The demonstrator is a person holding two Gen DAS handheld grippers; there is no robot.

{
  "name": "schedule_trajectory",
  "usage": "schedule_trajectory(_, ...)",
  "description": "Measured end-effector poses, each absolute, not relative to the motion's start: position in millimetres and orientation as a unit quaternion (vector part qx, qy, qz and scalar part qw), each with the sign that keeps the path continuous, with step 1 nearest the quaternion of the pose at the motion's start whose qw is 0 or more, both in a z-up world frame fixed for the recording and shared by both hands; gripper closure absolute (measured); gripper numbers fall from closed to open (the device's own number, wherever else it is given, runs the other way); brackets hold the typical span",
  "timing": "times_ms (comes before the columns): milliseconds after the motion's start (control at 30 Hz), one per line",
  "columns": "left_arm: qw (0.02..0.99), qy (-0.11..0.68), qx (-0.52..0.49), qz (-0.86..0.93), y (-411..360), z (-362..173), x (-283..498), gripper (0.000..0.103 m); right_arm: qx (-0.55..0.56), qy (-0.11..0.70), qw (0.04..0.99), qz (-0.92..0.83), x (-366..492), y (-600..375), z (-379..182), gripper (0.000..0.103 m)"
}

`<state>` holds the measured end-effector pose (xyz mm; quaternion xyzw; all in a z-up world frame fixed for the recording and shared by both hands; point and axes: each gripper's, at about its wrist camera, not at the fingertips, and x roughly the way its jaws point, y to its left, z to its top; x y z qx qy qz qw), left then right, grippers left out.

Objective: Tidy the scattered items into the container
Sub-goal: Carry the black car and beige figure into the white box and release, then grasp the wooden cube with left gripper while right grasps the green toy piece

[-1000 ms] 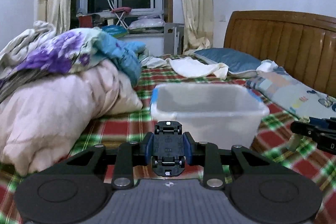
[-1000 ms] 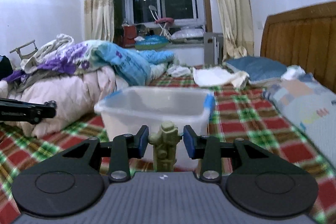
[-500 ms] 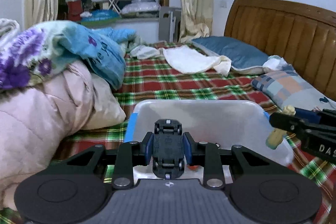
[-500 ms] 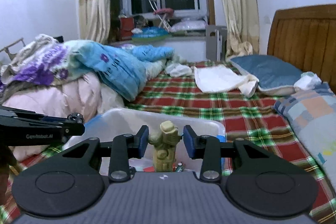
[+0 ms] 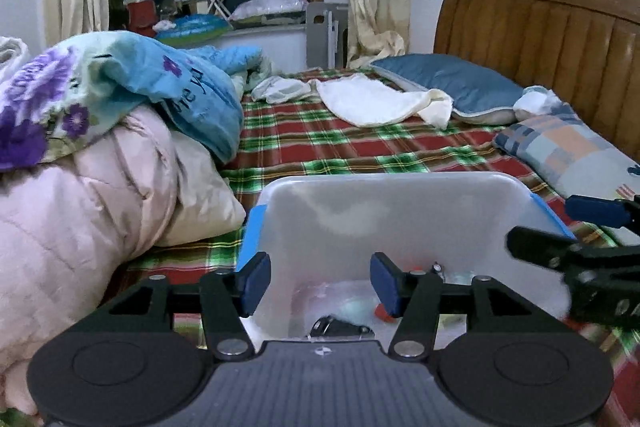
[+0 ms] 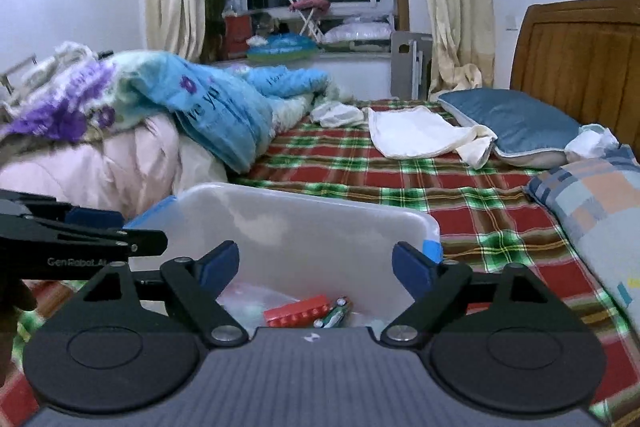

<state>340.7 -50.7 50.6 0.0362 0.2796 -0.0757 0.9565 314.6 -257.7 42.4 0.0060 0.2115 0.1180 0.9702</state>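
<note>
Both sets of tongs hang over the open mouth of the container [image 5: 392,211], a translucent plastic tub with rounded corners and blue clips at its sides, which sits on the bed [image 5: 360,143] on the plaid sheet, toward the near edge and beside the heap of quilts [image 5: 80,195]. The left tongs [image 5: 320,283] have their blue pads spreading apart with nothing between them; just below, at the tub's floor, lies a dark toy car [image 5: 340,327], seemingly let fall there. The right tongs [image 6: 316,267] are likewise widening and empty, poised above the tub so that anything released drops inside rather than onto the sheet. Through them show a red ridged block [image 6: 298,311] and a couple of small green-labelled batteries [image 6: 334,313] on the bottom, hard little things against smooth, cloudy plastic. The sheet is a soft woven check of red and green; the quilts are puffy and stitched. Whether loose items remain on the bed cannot be told.
</note>
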Motion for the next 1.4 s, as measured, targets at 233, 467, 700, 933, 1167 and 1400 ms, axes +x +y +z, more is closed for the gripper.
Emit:
schedule_trajectory(233,0.956,0.281,0.041,-0.078,-24,21,232,0.042,0.008,0.201,0.970,0.133,213,-253,22,0.015)
schedule_trajectory(467,0.944,0.320,0.044,-0.068,-22,-30,156,0.042,-0.013,0.239,0.958,0.156,118,-228,-26,0.015)
schedule_trajectory(700,0.938,0.337,0.045,-0.067,-20,-56,137,0.042,-0.069,0.252,0.949,0.178,77,-195,-48,0.021)
schedule_trajectory(933,0.936,0.342,0.049,-0.066,-27,-64,140,0.042,-0.079,0.284,0.934,0.204,73,-187,-76,0.039)
schedule_trajectory(1167,0.935,0.345,0.038,-0.067,-31,-69,151,0.042,-0.093,0.286,0.929,0.216,78,-176,-88,0.040)
schedule_trajectory(1400,0.935,0.344,0.044,-0.077,-32,-79,156,0.061,-0.092,0.284,0.925,0.235,80,-173,-91,0.061)
